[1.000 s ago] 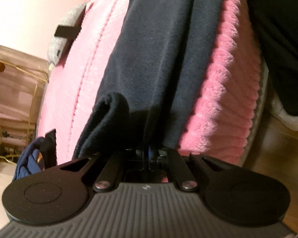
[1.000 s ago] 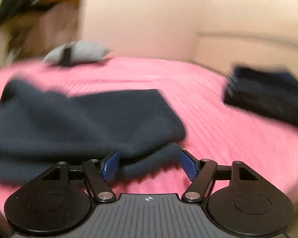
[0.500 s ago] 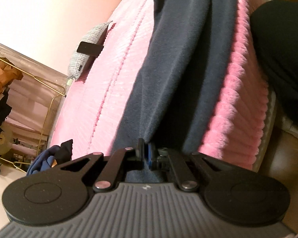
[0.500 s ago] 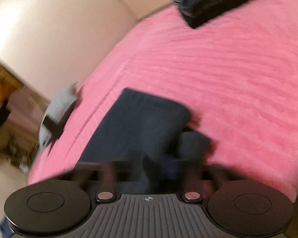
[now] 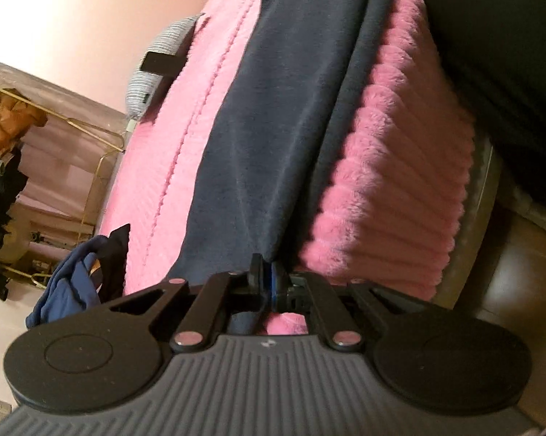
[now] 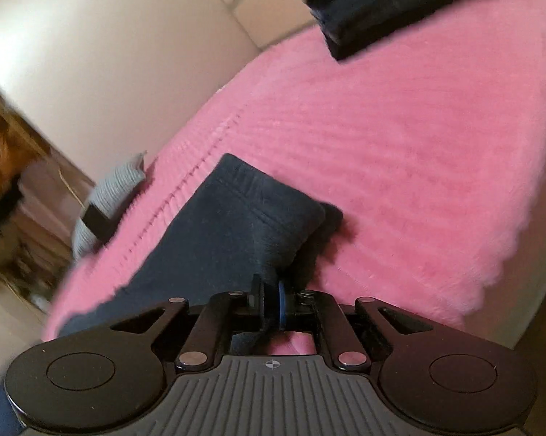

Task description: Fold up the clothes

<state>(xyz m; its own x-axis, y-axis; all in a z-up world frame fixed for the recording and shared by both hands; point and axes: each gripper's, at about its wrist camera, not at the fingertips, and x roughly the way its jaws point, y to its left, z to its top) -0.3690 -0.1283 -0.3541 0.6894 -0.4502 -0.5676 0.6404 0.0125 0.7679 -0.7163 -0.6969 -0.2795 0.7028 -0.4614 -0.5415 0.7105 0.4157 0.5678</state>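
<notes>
Left gripper [image 5: 267,283] is pinching the near edge of the dark navy fleece garment [image 5: 273,127], jaws almost fully together w/ fabric betw. them. Garment is lying stretched along the pink ribbed blanket [image 5: 400,181], running from the gripper up toward 12 o'clock in left wrist view.

Right gripper [image 6: 271,303] is gripping the same garment [image 6: 236,229] at its folded end; jaws are opening, cloth sitting betw. the pads, pads touching it.

In right view, a stack of dark folded clothes [image 6: 392,3] is sitting at 1 o'clock, well apart. Grey knit item [image 6: 109,196] w/ black tag is lying at 10 o'clock on the blanket [image 6: 400,145] edge. Blue cloth [image 5: 68,283] is hanging at 8 o'clock in left view.
</notes>
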